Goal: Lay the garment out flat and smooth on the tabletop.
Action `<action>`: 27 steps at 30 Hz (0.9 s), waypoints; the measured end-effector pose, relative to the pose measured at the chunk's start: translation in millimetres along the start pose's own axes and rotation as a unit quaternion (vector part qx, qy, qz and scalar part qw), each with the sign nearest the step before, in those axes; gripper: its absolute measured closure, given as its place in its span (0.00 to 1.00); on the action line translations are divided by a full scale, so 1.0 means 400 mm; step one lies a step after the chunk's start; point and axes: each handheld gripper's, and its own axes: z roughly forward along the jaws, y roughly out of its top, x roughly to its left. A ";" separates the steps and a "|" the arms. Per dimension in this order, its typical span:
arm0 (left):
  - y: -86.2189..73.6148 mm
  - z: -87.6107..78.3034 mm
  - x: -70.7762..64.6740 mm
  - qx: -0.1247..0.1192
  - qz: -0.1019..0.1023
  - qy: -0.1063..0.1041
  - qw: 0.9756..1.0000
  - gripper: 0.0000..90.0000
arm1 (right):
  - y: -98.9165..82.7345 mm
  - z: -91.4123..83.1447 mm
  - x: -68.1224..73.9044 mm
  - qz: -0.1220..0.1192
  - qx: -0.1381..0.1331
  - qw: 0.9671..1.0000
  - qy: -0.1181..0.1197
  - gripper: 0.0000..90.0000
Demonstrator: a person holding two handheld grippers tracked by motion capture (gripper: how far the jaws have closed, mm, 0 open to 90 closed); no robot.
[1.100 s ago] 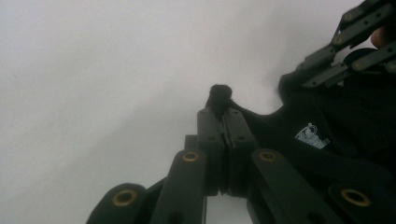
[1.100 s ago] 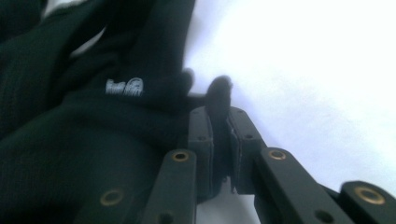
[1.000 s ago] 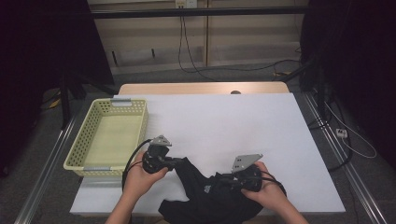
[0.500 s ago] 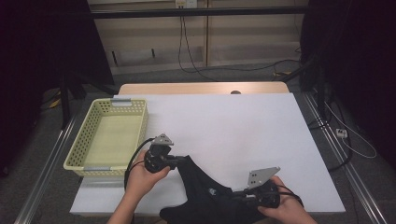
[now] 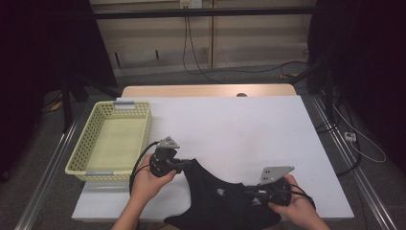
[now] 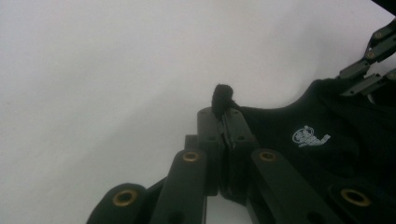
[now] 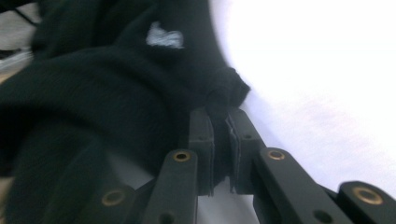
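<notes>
Both hands low at near table edge, left gripper (image 5: 184,164) and right gripper (image 5: 250,190) each clenched on the black garment (image 5: 215,201), spread between them.

**Three cameras: one fixed overhead, two riding the grippers**

High view sits above the person's side, facing forward and down; takes in the whole white table (image 5: 230,124), the yellow basket (image 5: 112,141) at left, floor and wall beyond. Forearms enter from the bottom edge.

Left gripper view rides the left gripper (image 6: 224,112), very close, looking along its jaws over the tabletop toward the black garment (image 6: 327,135); the right gripper (image 6: 373,60) appears at its upper right corner.

Right gripper view rides the right gripper (image 7: 219,109), equally close, low over the table.

Shared: all three catch the garment with its small white logo (image 5: 220,191), plus white tabletop.
</notes>
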 end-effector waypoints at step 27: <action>0.197 -0.031 0.049 -0.035 0.017 0.073 0.997 0.98 | 0.155 -0.098 -0.218 0.087 -0.136 0.975 -0.149 0.92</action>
